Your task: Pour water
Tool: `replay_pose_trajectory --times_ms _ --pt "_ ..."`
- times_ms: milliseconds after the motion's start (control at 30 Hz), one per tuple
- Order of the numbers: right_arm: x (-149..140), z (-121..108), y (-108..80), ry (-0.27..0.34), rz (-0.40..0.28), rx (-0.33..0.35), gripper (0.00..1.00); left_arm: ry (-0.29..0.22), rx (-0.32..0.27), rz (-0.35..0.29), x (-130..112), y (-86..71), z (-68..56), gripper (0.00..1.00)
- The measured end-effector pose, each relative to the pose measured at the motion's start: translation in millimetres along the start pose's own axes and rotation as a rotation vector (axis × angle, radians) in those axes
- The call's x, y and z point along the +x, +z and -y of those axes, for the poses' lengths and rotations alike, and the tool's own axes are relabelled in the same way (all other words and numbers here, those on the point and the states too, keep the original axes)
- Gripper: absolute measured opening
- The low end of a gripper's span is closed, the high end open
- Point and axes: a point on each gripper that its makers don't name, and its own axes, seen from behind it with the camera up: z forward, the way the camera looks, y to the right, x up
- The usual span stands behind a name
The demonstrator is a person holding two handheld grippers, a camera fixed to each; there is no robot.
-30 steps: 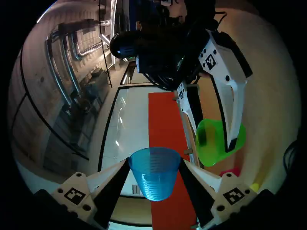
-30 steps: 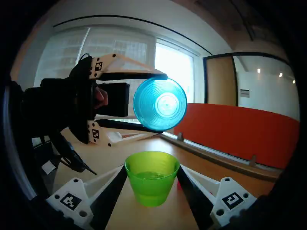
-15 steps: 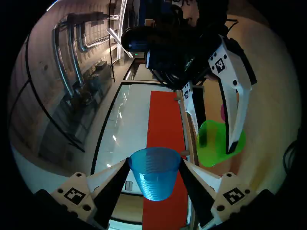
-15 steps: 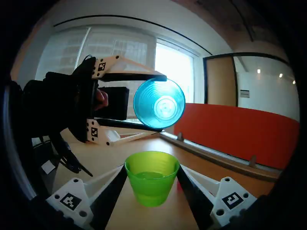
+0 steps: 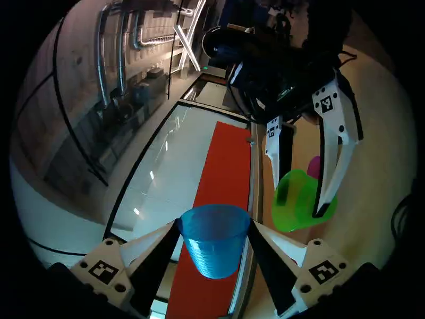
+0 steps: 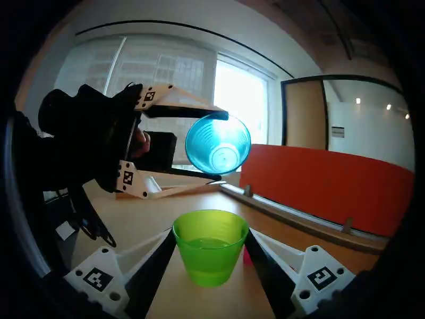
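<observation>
1. Your left gripper (image 5: pixel 213 227) squeezes the blue cup (image 5: pixel 214 250) between both fingers; the cup is tipped on its side, up in the air.
2. Your right gripper (image 6: pixel 211 235) grips the green cup (image 6: pixel 210 260) with both fingers; this cup stands straight up, with water (image 6: pixel 210 243) inside.
3. The blue cup hangs higher than the green cup; they do not touch.
4. The brown table (image 6: pixel 159 212) lies below both cups; a red wall (image 6: pixel 329 186) stands at its far edge.
</observation>
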Motion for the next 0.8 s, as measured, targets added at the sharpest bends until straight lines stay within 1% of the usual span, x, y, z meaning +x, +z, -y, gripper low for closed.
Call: replay_pose_trajectory --times_ms 167,400,667,800 --pt "1 0 -0.4 -0.003 0.001 -0.002 0.92 -0.074 0.005 0.01 -5 0.9 0.2 0.89" --pt "2 -1 -1.8 -0.007 0.003 -0.006 0.92 -0.194 -0.001 0.025 -16 0.6 -0.7 0.89" --pt "2 -1 -2.1 -0.009 0.005 -0.007 0.91 -0.306 0.001 0.041 -27 -2.7 0.5 0.89" --pt "2 0 -1.8 -0.01 0.005 -0.005 0.92 -0.366 -0.001 0.045 -31 -5.0 -2.0 0.89"
